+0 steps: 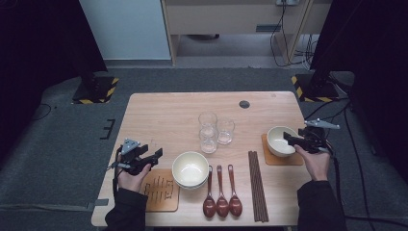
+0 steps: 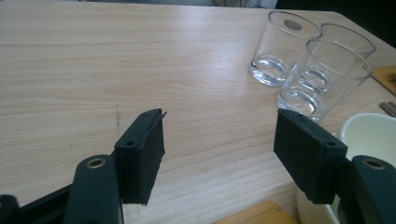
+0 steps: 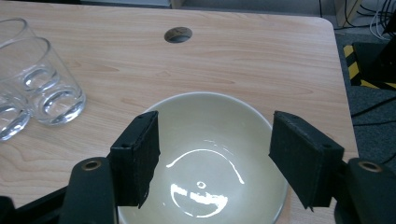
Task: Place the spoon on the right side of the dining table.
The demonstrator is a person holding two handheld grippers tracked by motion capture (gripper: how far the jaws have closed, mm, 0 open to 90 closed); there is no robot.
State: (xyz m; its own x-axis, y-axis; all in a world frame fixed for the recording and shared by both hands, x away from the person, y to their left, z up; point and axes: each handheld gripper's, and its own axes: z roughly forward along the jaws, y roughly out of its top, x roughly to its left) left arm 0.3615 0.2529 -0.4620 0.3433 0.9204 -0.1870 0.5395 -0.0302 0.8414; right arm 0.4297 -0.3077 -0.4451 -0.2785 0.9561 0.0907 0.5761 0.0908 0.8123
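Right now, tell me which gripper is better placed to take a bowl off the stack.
Left. The left gripper hangs open right beside the stacked bowls; the right gripper is over the single bowl on the far mat.

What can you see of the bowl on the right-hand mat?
The bowl is cream-white, glossy, apparently ceramic, round with a smooth rim. It stands upright and empty, with light glinting off its inside. It sits on a square orange-brown mat near the table's right edge, apart from the glasses. The right gripper is over its rim, fingers spread and open above the bowl, not pressing on it.
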